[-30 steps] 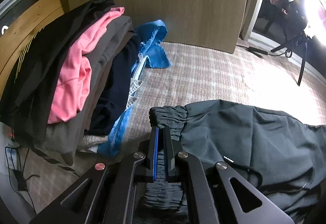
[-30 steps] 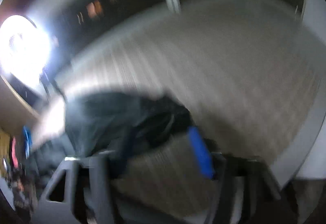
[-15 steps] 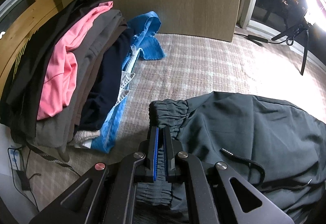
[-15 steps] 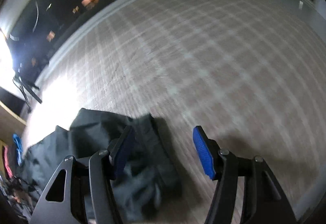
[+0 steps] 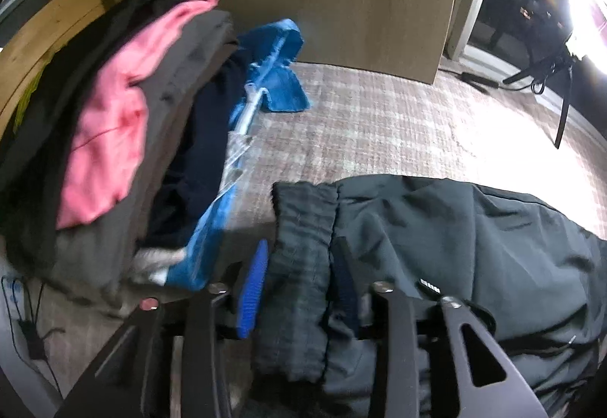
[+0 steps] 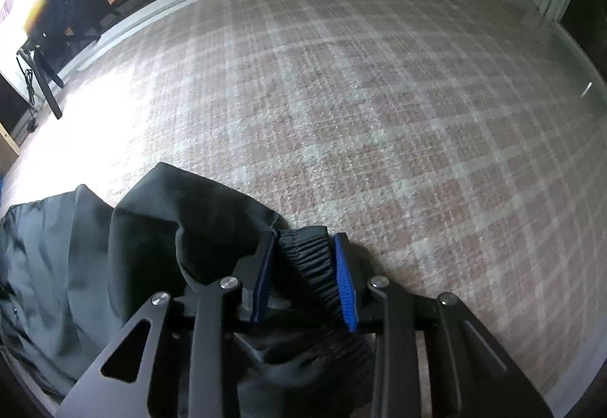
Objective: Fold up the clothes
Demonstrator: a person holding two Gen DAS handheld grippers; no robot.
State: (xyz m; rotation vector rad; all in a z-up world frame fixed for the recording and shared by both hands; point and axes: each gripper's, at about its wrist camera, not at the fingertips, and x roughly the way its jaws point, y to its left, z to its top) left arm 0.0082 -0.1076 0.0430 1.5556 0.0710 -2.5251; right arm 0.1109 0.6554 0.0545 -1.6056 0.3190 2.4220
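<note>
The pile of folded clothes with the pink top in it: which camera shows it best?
The left wrist view. The pile of folded clothes fills its left side, with the pink top among black, grey, navy and blue layers, though slightly blurred. The right wrist view shows only a sliver of blue at its far left edge, nothing recognisable.

**Hidden, cropped and blurred parts**

Left wrist view: the leaning stack of folded clothes (image 5: 125, 137) is motion-smeared, layer edges soft; its lower left runs out of frame. The elastic waistband (image 5: 299, 266) of the dark grey-green trousers (image 5: 474, 258) passes under the black gripper frame, lower end hidden. The trousers are cut off at right and bottom. The bright lamp (image 5: 584, 4) blows out to white, with no detail.

Right wrist view: the ribbed black cuff (image 6: 315, 266) disappears beneath the gripper body; trouser fabric leaves the left edge. Whether the blue ribbed pads (image 6: 344, 285) actually press the cuff cannot be told.
</note>
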